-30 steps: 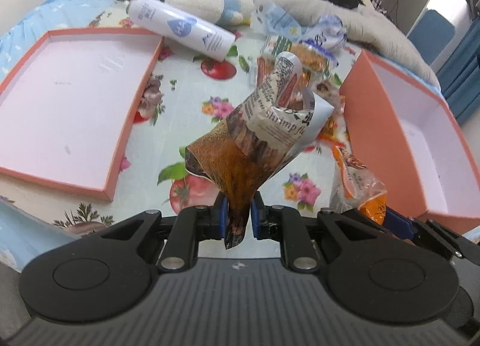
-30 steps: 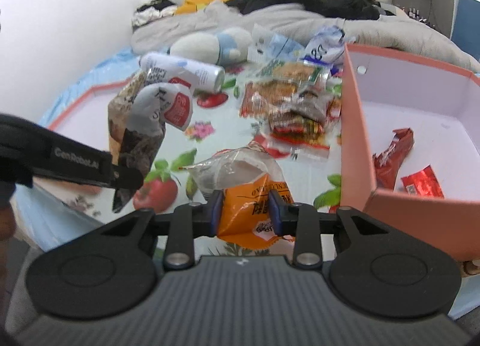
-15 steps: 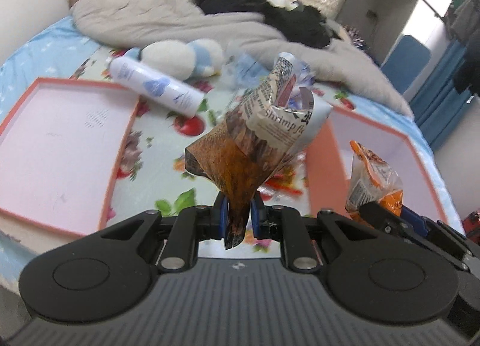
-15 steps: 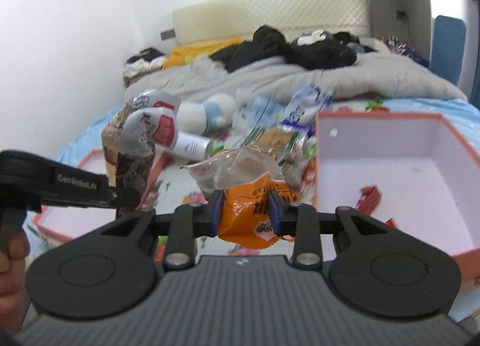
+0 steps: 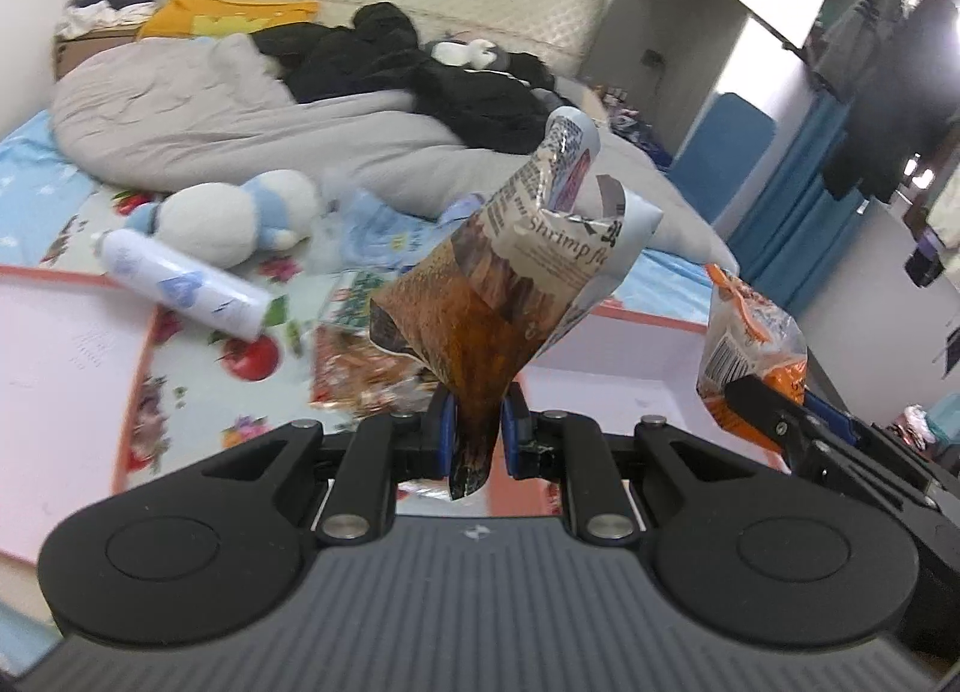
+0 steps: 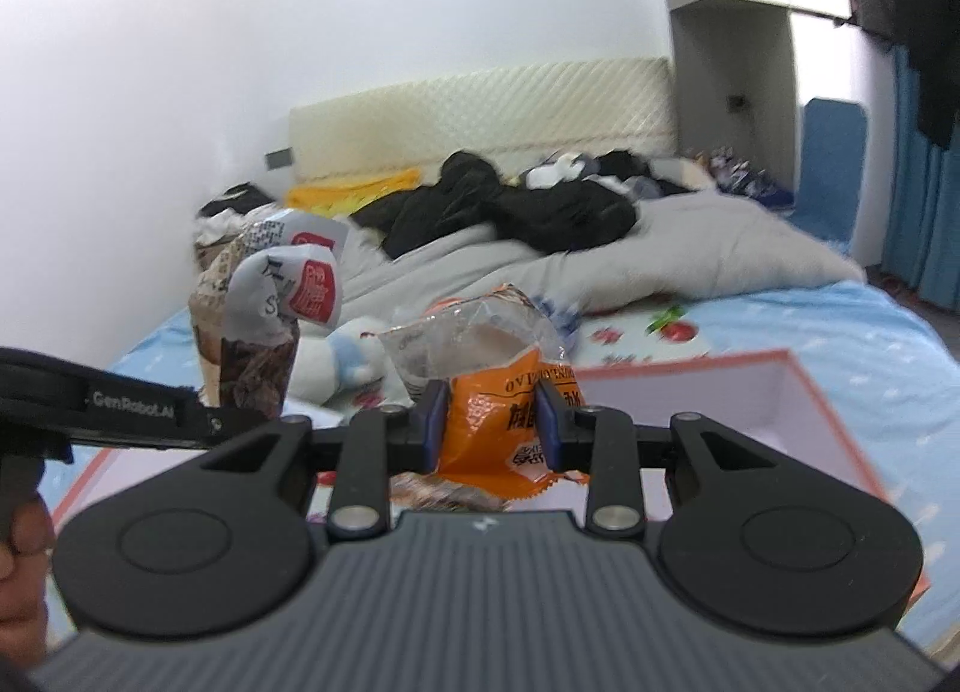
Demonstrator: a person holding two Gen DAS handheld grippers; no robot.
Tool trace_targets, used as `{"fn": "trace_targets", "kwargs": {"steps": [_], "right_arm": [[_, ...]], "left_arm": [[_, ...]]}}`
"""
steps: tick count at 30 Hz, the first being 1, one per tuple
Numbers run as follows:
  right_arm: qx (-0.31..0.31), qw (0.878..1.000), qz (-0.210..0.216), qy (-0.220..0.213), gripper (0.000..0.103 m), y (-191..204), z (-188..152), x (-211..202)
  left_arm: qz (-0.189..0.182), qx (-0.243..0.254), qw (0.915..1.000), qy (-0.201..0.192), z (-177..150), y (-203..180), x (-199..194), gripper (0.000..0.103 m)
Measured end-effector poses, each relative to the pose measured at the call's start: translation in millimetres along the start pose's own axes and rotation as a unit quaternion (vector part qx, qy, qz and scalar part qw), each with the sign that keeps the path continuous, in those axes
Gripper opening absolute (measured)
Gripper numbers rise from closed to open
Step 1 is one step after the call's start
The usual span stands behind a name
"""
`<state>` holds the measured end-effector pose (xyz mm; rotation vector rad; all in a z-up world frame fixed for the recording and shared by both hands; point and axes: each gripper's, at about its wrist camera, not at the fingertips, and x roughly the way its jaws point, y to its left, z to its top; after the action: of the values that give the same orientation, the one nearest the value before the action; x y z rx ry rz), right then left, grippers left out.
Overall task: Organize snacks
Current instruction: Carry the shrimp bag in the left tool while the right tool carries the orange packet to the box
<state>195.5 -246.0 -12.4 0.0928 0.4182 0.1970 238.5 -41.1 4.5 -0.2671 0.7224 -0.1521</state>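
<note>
Blue-padded left tongs [image 5: 475,434] are clamping the crumpled lower end of a brown shrimp snack bag [image 5: 510,278], and the right tongs [image 6: 491,422] are pinching an orange snack packet [image 6: 498,392] by its bottom half. Compared with a second ago, both bags are riding much higher: the bed's fruit-print sheet [image 5: 198,386] is dropping low in both views, and the headboard and wall are now filling the upper half. Both grips are looking unchanged, with the bags sitting between the pads as before. That suggests the two pickups are done and the carry toward a container is under way.

Just beyond the right tongs, the deep orange box [image 6: 798,392] is lying open with its pale inside facing up; its floor is mostly hidden from here, so its contents cannot be told now. To the left, the shallow orange lid [image 5: 72,356] is showing a bare pale surface. Between them, a pile of loose snack packets [image 5: 360,368] is waiting on the sheet, beside a white bottle [image 5: 180,287] and a plush toy [image 5: 240,221].
</note>
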Motion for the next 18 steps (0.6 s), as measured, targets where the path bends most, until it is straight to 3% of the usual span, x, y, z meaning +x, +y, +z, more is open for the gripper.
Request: {"fn": "trace_targets", "kwargs": {"steps": [6,18], "right_arm": [[0.011,0.999,-0.039,0.008,0.034,-36.5,-4.0,13.4],[0.058,0.990,-0.091,0.090,0.034,-116.9,-55.5,63.3]], "left_arm": [[-0.025,0.023,0.9990,0.029,1.3,-37.7,40.4,0.019],[-0.043,0.072,0.9884,0.127,-37.3,-99.9,154.6,0.019]]}}
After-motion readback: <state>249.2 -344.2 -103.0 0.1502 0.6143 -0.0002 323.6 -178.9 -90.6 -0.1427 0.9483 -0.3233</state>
